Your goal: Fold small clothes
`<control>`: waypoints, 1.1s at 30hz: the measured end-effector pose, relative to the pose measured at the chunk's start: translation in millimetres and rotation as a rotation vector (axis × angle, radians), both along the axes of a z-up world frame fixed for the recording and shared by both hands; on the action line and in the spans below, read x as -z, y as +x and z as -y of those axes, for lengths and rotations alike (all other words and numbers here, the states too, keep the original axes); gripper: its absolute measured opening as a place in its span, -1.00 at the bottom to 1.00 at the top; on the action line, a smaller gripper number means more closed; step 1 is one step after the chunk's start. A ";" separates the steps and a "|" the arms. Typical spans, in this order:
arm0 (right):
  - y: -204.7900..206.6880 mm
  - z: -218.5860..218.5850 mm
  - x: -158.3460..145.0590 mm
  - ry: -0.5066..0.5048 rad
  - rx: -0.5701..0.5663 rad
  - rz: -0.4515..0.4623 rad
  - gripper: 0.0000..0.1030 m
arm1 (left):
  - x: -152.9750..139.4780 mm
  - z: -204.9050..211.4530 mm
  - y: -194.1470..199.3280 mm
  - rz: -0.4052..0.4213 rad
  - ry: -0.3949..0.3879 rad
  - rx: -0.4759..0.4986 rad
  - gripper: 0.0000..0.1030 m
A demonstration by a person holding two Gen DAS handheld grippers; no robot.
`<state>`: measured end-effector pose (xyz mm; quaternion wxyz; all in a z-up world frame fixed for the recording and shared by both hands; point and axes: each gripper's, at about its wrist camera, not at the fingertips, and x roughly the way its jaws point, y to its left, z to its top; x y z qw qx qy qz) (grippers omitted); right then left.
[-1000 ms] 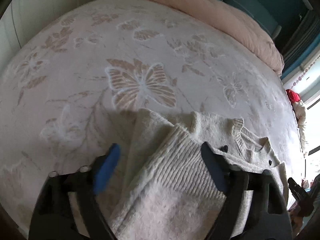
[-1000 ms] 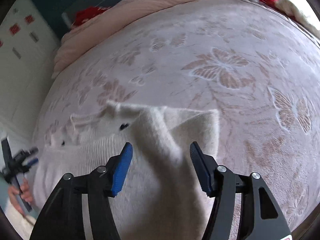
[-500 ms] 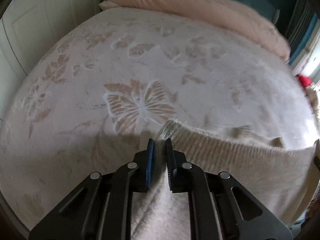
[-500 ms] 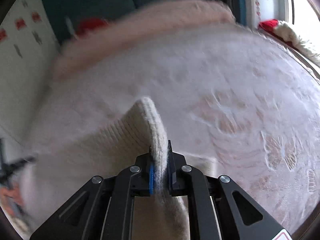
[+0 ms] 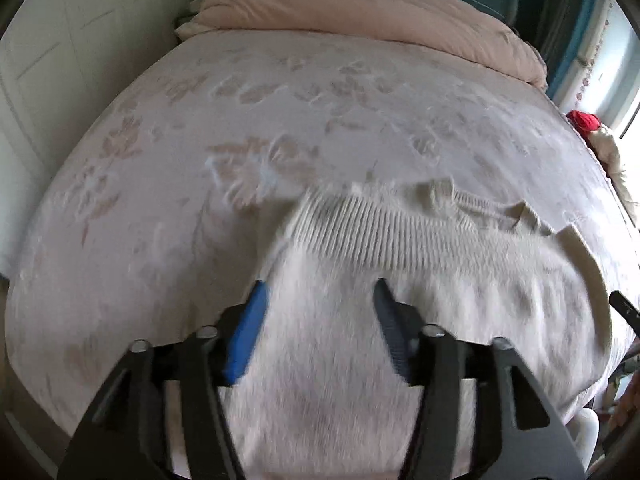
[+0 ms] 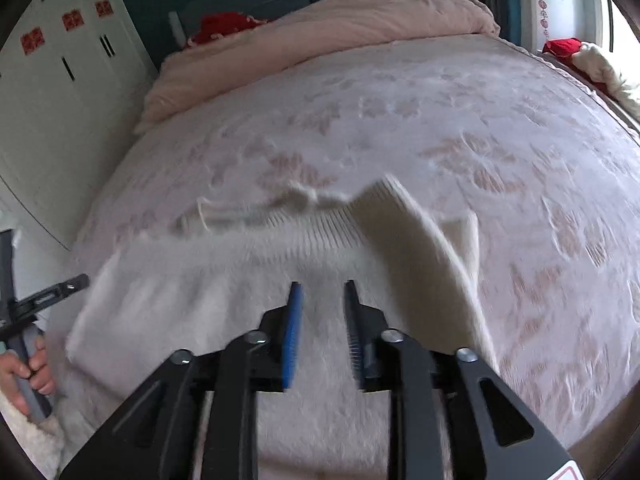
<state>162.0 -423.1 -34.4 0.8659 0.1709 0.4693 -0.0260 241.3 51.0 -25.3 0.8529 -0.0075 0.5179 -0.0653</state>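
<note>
Cream sweater [image 5: 400,280], folded, on bedspread [image 5: 160,200].
Left gripper [image 5: 320,320], right gripper [image 6: 322,324]: jaws just opening, spread, gripping nothing; knit beneath and ahead.

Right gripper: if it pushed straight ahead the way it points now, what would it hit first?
Most likely the cream knit sweater lying on the bed. The right gripper points down at it, jaws just opened with nothing between them. The ribbed hem lies just beyond; depth is hard to judge.
</note>
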 end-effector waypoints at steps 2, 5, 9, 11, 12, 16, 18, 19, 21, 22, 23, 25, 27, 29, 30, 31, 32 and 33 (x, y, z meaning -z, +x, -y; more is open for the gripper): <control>6.2 8.5 7.1 -0.015 0.036 -0.015 -0.07 | 5.3 -3.6 7.8 0.006 -0.018 -0.015 0.29; 37.8 29.7 15.4 0.005 0.064 -0.037 0.08 | 15.2 -4.4 42.9 -0.027 -0.050 -0.032 0.35; 83.9 46.6 40.6 0.021 0.071 -0.100 0.39 | 45.6 7.0 89.4 -0.105 -0.025 -0.006 0.32; 100.9 50.0 61.6 0.044 0.082 -0.153 0.35 | 61.6 15.3 102.5 -0.138 -0.013 0.023 -0.06; 106.0 49.5 67.5 0.037 0.082 -0.169 -0.12 | 64.5 16.5 104.8 -0.146 -0.024 0.023 -0.41; 108.1 57.9 49.4 0.103 0.092 -0.083 -0.90 | 39.0 15.0 113.5 -0.066 -0.068 -0.002 -0.83; 100.4 75.4 21.1 0.133 0.159 0.032 -0.91 | 23.1 10.1 121.2 -0.022 -0.099 -0.021 -0.83; 98.1 85.0 14.5 0.148 0.191 0.066 -0.91 | 18.9 6.6 128.5 -0.016 -0.116 -0.044 -0.83; 101.8 98.0 22.4 0.145 0.222 0.053 -0.91 | 25.9 8.1 141.6 -0.034 -0.102 -0.061 -0.82; 105.0 102.4 32.3 0.137 0.234 0.025 -0.89 | 35.5 10.6 146.8 -0.050 -0.073 -0.063 -0.82; 109.5 108.3 53.7 0.138 0.246 -0.039 -0.87 | 46.4 12.9 151.5 -0.075 -0.056 -0.058 -0.77; 112.0 111.7 85.9 0.096 0.267 -0.186 -0.86 | 73.9 13.5 154.6 -0.170 -0.011 -0.064 -0.71; 100.8 113.3 79.9 0.111 0.284 -0.149 -0.81 | 78.4 8.8 147.1 -0.178 -0.004 -0.078 -0.65; 80.6 103.2 50.6 0.092 0.271 -0.048 -0.75 | 57.4 3.0 127.7 -0.100 -0.010 -0.084 -0.52; 73.2 94.2 38.0 0.076 0.240 -0.018 -0.75 | 46.6 2.1 117.8 -0.072 -0.001 -0.078 -0.41; 65.6 80.8 25.5 0.063 0.193 0.012 -0.75 | 31.5 0.3 101.2 -0.034 -0.020 -0.059 -0.34; 56.9 58.2 14.3 0.060 0.114 0.039 -0.75 | 22.0 -0.4 89.2 -0.010 -0.050 -0.050 -0.20; 52.0 39.7 10.6 0.059 0.057 0.046 -0.75 | 14.1 0.9 75.7 0.007 -0.079 -0.036 -0.09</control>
